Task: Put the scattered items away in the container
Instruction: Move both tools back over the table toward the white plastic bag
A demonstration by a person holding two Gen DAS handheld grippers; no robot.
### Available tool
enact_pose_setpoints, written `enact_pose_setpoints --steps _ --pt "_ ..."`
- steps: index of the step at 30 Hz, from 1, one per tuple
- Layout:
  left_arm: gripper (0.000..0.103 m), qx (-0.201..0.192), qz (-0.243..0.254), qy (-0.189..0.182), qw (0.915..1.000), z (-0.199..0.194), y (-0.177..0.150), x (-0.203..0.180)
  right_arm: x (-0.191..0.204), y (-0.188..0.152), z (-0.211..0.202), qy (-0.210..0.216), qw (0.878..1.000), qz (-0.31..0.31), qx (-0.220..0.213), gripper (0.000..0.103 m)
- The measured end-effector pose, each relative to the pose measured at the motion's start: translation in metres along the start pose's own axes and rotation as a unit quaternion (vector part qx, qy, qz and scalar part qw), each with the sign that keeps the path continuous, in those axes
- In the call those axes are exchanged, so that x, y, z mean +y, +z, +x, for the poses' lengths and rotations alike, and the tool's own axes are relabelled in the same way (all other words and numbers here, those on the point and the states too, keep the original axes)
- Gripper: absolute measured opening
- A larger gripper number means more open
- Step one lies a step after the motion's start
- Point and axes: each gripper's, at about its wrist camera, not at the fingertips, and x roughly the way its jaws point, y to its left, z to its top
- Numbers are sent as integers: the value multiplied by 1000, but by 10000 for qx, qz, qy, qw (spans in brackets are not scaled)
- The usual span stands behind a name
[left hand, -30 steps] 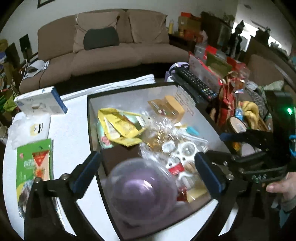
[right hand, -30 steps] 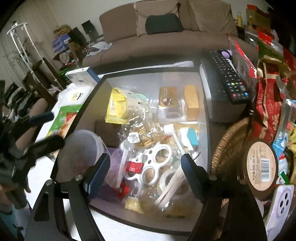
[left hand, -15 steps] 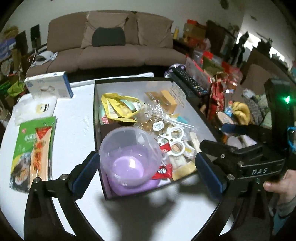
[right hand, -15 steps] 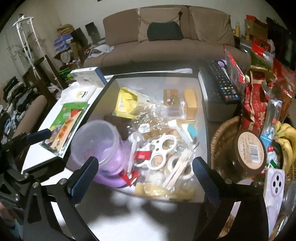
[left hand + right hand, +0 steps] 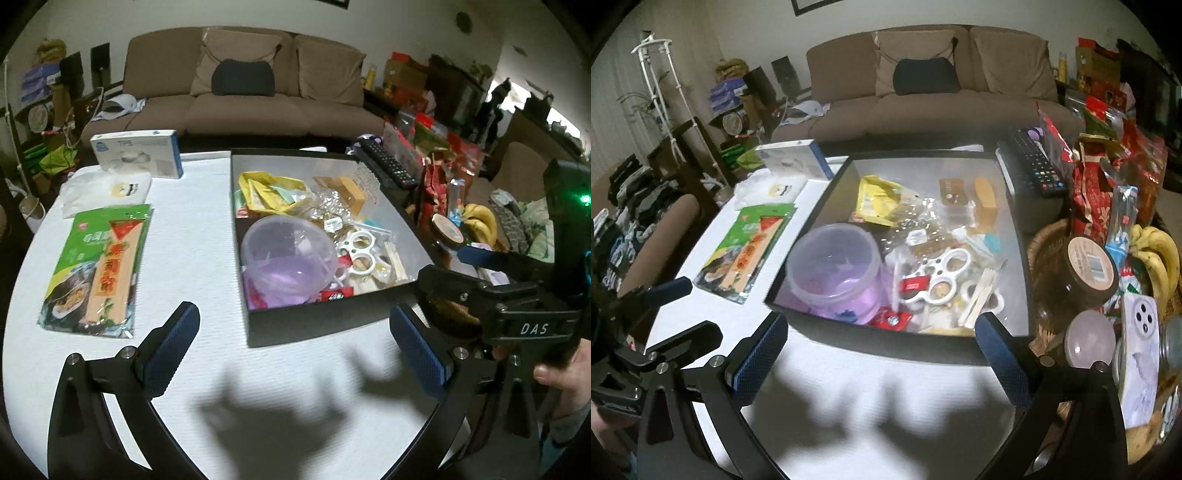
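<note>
Both grippers hang wide and empty over the tabletop (image 5: pixel 192 229). Ahead of the left gripper (image 5: pixel 295 350) lies the box (image 5: pixel 314 321), tub (image 5: pixel 288 254) inside; the seaweed packet (image 5: pixel 96 266) sits ahead-left. The right gripper (image 5: pixel 879 354) faces the same box.

Translucent purple plastic tub (image 5: pixel 288 254) in black-walled, grey-floored box (image 5: pixel 314 325); green-and-orange printed snack packet (image 5: pixel 98 266) at white table's (image 5: pixel 192 240) left edge; blue-padded fingers (image 5: pixel 171 349).
</note>
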Motion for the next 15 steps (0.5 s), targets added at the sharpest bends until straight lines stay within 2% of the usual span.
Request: enact_pose_setpoints --steps 7,11,15 --pt "103 -139 -196 22 9997 -29 -25 37 37 -14 -4 183 9997 -135 19 103" --pt "103 -159 -557 128 9982 -40 -50 88 70 -24 -2 407 9988 -258 -9 103" --pt "103 -145 -1060 469 9932 -48 -75 154 107 -30 8 727 9968 -330 -32 103"
